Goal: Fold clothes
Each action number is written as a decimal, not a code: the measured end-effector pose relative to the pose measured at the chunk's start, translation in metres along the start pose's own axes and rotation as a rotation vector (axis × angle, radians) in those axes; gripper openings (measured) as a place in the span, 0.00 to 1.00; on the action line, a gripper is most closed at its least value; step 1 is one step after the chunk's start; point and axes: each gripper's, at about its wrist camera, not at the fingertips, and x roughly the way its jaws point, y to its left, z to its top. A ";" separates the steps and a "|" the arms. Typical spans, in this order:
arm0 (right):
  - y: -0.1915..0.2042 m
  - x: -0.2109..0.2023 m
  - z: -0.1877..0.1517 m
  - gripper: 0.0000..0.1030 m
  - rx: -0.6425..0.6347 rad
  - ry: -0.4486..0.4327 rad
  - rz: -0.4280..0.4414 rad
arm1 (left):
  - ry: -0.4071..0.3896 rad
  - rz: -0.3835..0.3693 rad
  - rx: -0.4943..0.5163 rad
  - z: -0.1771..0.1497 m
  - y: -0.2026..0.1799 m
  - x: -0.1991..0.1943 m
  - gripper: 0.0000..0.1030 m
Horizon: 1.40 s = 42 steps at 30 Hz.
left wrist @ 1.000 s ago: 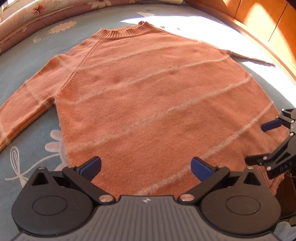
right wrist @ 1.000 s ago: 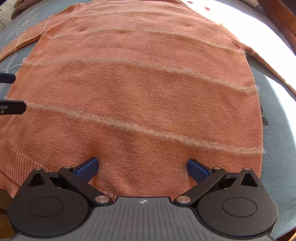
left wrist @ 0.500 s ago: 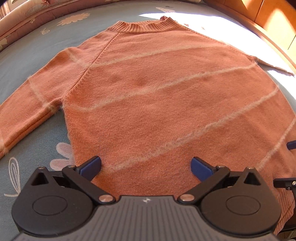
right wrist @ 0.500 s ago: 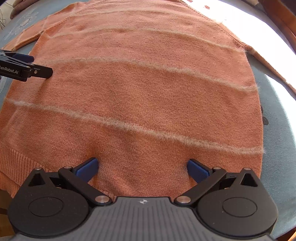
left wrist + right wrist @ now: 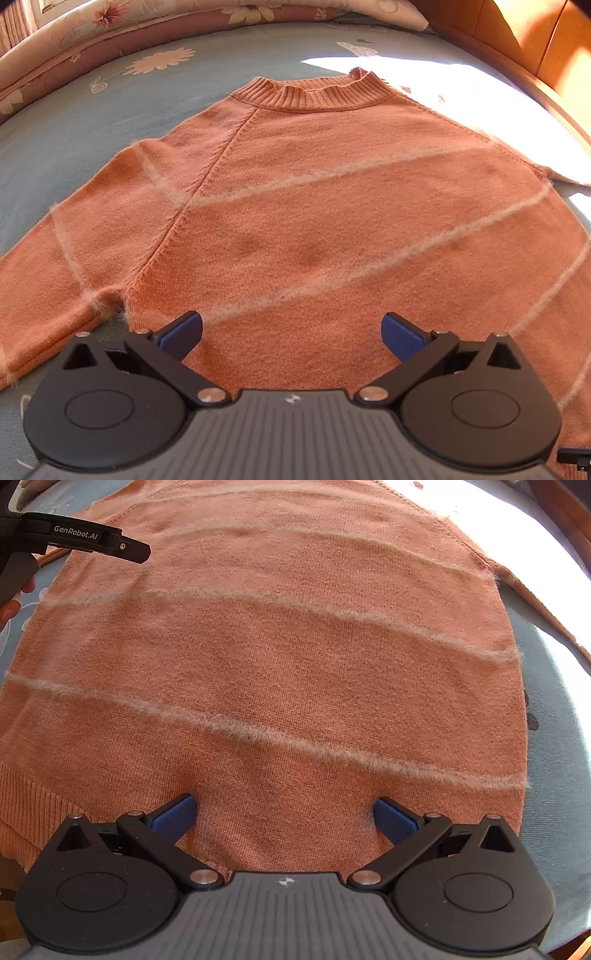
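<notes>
Both jaw pairs spread wide, left gripper (image 5: 291,332) and right gripper (image 5: 284,814) hover over soft, floppy orange striped knit sweater (image 5: 332,221), best pinched at sleeve or hem.

The sweater (image 5: 332,229) lies flat on the bed (image 5: 92,122), its collar (image 5: 314,94) toward the top of the left wrist frame and one sleeve (image 5: 55,288) running to the lower left. The left claw (image 5: 291,334) sits at bottom centre over the sweater's body. In the right wrist frame the right claw (image 5: 284,818) sits at bottom centre above the hem (image 5: 33,812), with the left claw at upper left.
</notes>
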 end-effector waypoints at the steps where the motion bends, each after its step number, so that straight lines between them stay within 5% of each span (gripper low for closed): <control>1: 0.000 0.001 0.001 1.00 0.000 0.000 0.000 | 0.002 0.000 -0.014 -0.001 0.005 0.002 0.99; 8: -0.001 0.005 0.006 1.00 0.009 -0.014 -0.005 | 0.003 0.002 0.009 -0.015 0.012 -0.016 0.99; 16: 0.003 0.010 0.004 1.00 0.029 -0.034 -0.016 | -0.009 -0.207 0.146 -0.037 -0.057 -0.046 0.99; 25: 0.003 0.018 0.010 1.00 0.031 -0.036 -0.017 | 0.071 -0.275 0.308 -0.072 -0.092 -0.044 0.99; 34: 0.000 0.014 -0.024 1.00 0.047 -0.042 -0.021 | 0.089 -0.299 0.260 -0.063 -0.084 -0.039 0.99; 42: -0.007 -0.011 -0.053 1.00 0.194 -0.010 -0.004 | 0.124 -0.372 0.196 -0.053 -0.069 -0.036 0.99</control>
